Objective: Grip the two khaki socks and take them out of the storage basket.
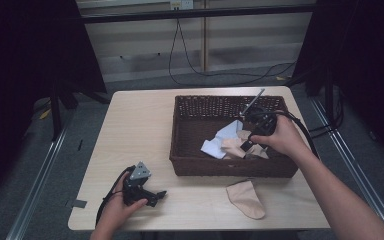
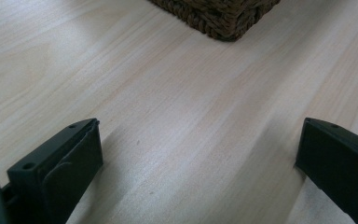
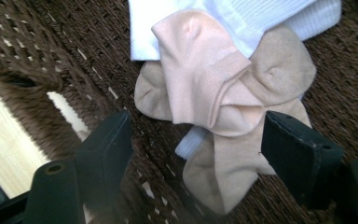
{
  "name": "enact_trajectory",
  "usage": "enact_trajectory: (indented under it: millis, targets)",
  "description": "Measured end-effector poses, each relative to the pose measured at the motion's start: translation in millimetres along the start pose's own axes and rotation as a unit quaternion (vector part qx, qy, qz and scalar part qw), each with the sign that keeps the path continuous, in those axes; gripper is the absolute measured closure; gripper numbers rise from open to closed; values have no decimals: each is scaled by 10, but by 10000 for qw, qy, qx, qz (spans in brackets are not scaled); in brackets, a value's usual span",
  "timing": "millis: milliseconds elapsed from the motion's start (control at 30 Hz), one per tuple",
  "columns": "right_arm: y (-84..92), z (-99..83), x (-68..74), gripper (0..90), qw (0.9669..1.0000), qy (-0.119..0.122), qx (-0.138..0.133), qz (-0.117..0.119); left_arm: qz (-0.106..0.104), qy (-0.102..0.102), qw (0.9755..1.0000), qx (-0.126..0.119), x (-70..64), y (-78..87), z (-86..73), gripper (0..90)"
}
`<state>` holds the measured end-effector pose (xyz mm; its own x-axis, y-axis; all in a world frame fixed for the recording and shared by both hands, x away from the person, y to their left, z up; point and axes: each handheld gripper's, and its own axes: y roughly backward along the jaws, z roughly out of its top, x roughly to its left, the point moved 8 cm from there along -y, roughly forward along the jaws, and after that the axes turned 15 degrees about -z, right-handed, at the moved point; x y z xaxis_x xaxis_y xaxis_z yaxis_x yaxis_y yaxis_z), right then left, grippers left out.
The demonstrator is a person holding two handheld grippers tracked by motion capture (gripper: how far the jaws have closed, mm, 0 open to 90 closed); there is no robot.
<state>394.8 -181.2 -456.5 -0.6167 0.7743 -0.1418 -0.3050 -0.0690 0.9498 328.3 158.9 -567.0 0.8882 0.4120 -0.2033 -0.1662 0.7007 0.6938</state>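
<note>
A dark wicker basket (image 1: 230, 167) stands on the right half of the wooden table (image 1: 140, 130). Inside it lie a white sock (image 1: 225, 135) and a heap of peach and beige socks (image 1: 232, 146). My right gripper (image 1: 246, 145) hangs open inside the basket, just above that heap. In the right gripper view (image 3: 196, 116) its jaws stand wide on either side of a crumpled peach sock (image 3: 205, 79), with a beige sock (image 3: 279, 70) and the white sock (image 3: 242, 14) behind; the pads touch nothing. My left gripper (image 1: 157, 196) rests low over the table's front left, open (image 2: 200, 121), with bare wood between its jaws.
One more beige sock (image 1: 247, 199) lies flat on the table in front of the basket, near the front edge. A corner of the basket (image 2: 219, 18) shows ahead in the left gripper view. Cables trail over the floor behind the table.
</note>
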Motion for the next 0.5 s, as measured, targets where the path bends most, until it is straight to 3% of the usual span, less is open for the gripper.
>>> enact_trajectory:
  millis: [133, 500]
  targets:
    - [-109, 2, 31, 262, 10000, 11, 14, -22, 1, 0, 10000, 1, 0, 0, 0, 0]
    - [-329, 54, 66, 449, 9999, 29, 97, -42, -15, -1, 10000, -15, -1, -1, 1, 0]
